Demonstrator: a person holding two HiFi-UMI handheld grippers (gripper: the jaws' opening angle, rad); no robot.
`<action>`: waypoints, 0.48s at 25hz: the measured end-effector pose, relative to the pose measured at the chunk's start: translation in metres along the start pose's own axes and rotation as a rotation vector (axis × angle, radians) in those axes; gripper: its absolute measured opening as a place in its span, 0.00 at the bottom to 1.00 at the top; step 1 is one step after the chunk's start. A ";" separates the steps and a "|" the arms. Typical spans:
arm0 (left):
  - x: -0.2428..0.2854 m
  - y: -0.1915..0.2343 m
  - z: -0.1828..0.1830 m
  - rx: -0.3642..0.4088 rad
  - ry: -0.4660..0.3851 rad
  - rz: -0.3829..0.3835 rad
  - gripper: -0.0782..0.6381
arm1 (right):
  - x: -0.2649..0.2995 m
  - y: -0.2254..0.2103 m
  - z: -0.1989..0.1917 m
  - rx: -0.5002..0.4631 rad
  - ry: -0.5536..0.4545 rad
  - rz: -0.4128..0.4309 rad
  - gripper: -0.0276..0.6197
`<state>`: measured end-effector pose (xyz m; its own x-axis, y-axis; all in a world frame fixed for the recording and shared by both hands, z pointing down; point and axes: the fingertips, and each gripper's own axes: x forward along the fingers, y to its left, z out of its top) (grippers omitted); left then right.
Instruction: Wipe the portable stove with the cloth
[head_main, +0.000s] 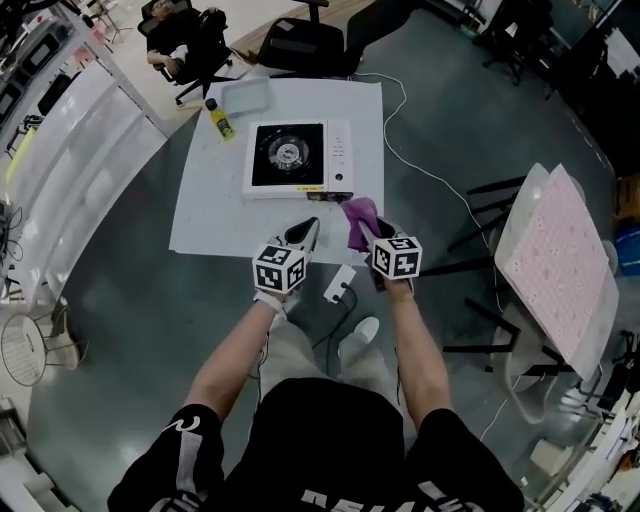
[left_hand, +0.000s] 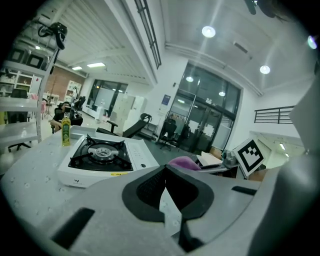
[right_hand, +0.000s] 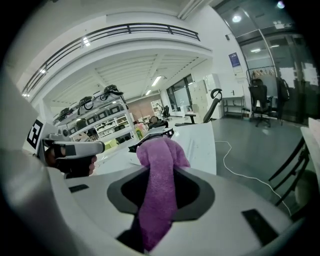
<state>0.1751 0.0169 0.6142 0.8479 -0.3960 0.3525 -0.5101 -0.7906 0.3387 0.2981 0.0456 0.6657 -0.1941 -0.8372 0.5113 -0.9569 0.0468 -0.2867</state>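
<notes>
A: What takes up the most room?

B: The white desk (head_main: 200, 215), in the upper middle of the head view. The white portable stove (head_main: 297, 158) sits on its right half, with the black burner top facing up and the control strip along the stove's right side.

A: Anything else up there?

B: A clear shallow tray (head_main: 246, 97) lies at the desk's top edge, up and left of the stove.

A: And the tools?

B: Both are at the centre of the frame, by the desk's lower edge. The left gripper (head_main: 311, 225) points at the stove's lower edge. Its jaws are together with nothing between them. The right gripper (head_main: 369, 232) is just to its right, jaws clamped on the purple cloth (right_hand: 159, 150).

A: Where does the cloth sit?

B: It bunches past the jaw tips, just beside the stove's lower right corner. I can't tell whether it touches.

A: The smallest thing?

B: A yellow bottle (head_main: 220, 120), upright near the desk's upper left corner.
</notes>
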 end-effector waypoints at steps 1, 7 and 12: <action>0.001 0.002 -0.003 -0.002 0.004 -0.010 0.12 | 0.005 0.000 -0.006 0.006 0.012 -0.005 0.21; 0.014 0.023 -0.020 0.004 0.027 -0.062 0.12 | 0.037 -0.014 -0.040 0.023 0.078 -0.071 0.21; 0.018 0.040 -0.027 0.019 0.055 -0.104 0.12 | 0.059 -0.023 -0.060 0.062 0.120 -0.123 0.22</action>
<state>0.1660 -0.0091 0.6574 0.8865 -0.2862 0.3635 -0.4168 -0.8350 0.3592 0.2960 0.0273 0.7509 -0.1041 -0.7630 0.6379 -0.9607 -0.0889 -0.2631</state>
